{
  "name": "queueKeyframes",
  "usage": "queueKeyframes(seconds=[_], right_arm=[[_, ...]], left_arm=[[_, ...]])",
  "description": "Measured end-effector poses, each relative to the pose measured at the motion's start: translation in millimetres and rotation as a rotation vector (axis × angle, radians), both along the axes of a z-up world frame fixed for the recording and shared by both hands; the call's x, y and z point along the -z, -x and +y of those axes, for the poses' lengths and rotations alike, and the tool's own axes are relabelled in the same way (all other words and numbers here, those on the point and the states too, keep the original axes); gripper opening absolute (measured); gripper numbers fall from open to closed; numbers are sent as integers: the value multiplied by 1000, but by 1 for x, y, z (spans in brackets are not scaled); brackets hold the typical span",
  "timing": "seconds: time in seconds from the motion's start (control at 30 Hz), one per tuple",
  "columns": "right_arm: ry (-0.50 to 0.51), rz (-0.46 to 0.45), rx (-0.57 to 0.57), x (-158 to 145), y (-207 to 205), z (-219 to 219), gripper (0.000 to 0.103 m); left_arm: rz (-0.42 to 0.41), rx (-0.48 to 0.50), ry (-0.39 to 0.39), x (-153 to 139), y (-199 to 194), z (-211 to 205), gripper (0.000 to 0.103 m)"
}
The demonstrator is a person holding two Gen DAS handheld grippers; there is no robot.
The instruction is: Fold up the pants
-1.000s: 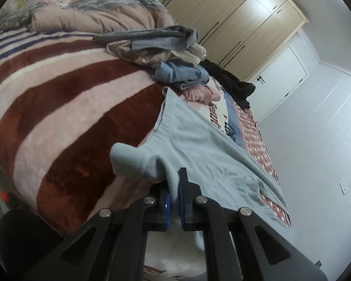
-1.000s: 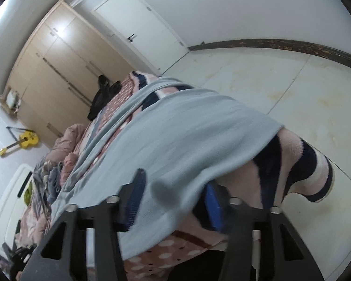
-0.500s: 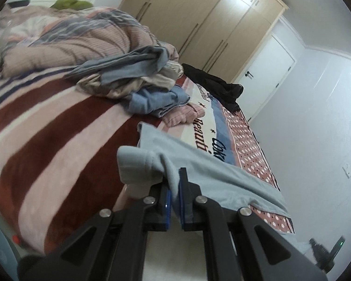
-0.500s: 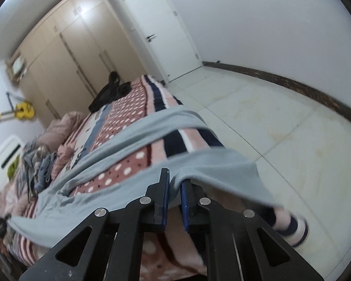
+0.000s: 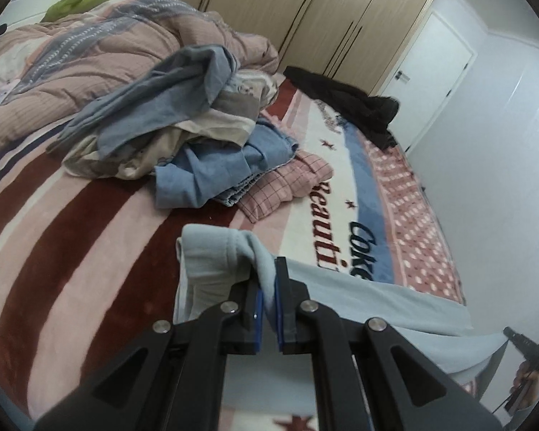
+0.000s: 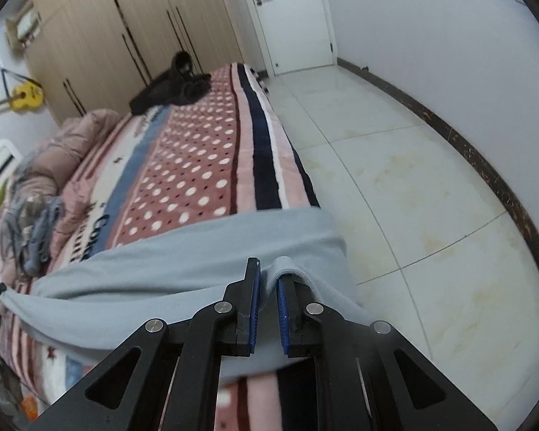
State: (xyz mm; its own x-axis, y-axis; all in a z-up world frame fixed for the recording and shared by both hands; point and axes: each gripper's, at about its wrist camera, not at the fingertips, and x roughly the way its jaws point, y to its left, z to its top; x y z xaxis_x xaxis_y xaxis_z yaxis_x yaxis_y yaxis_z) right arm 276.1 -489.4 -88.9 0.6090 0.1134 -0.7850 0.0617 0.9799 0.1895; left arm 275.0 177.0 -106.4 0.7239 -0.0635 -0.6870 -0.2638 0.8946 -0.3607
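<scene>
Pale blue pants (image 5: pixel 359 298) lay stretched across the near edge of the bed blanket (image 5: pixel 72 222), one end hanging past the side toward bare floor (image 6: pixel 395 179). Left gripper (image 5: pixel 267 287) pinched tight on one bunched end. Right gripper (image 6: pixel 267 287) clamped on the other end. Open blanket between pants and clothes pile (image 5: pixel 183 122). Blanket writing read "Coke" and "Beauti".

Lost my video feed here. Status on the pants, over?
Left gripper and right gripper both shut on light blue pants. Pants stretched across bed. Clothes pile beyond, not touching.
</scene>
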Motion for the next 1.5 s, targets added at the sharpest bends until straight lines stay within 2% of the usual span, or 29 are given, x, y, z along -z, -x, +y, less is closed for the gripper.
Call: queueKeyframes(seconds=[0.1, 0.23, 0.4, 0.43, 0.47, 0.5, 0.53, 0.6, 0.67, 0.73, 0.9, 1.03, 1.1, 1.27, 1.37, 1.5], right_arm=[[73, 43, -11, 11, -34, 12, 4], [107, 84, -7, 36, -64, 19, 4], [61, 136, 14, 64, -81, 17, 4], [60, 144, 7, 68, -81, 18, 6], [56, 157, 1, 72, -82, 18, 12], [44, 167, -4, 74, -81, 17, 22], [33, 171, -11, 75, -80, 18, 28], [9, 160, -40, 70, -75, 21, 42], [-3, 138, -64, 59, -65, 25, 45], [-32, 108, -100, 47, -51, 33, 45], [-80, 55, -240, 28, -15, 80, 46], [-158, 81, -374, 46, -2, 134, 43], [-168, 98, -424, 60, 2, 159, 33], [-159, 151, -480, 99, -10, 203, 24], [-141, 119, -483, 100, -25, 210, 24], [-145, 132, -458, 102, -55, 210, 15]], left_arm=[[30, -7, -24, 10, -25, 1, 3], [83, -6, -57, 26, -53, 2, 3], [147, -3, -40, 54, -73, 7, 5], [158, -1, -34, 58, -75, 8, 7], [172, 0, -33, 61, -76, 8, 9], [180, 6, -33, 62, -77, 7, 14], [180, 13, -32, 62, -77, 7, 19], [158, 37, -17, 56, -72, 5, 50], [129, 40, -40, 45, -63, 2, 70], [92, 74, -61, 33, -52, -4, 70], [72, 161, -35, 24, -28, -17, 70], [95, 255, -14, 38, -23, -41, 70], [120, 296, -32, 51, -25, -57, 70], [174, 351, -47, 78, -36, -86, 70], [182, 367, -70, 82, -44, -94, 70], [180, 366, -78, 83, -65, -97, 70]])
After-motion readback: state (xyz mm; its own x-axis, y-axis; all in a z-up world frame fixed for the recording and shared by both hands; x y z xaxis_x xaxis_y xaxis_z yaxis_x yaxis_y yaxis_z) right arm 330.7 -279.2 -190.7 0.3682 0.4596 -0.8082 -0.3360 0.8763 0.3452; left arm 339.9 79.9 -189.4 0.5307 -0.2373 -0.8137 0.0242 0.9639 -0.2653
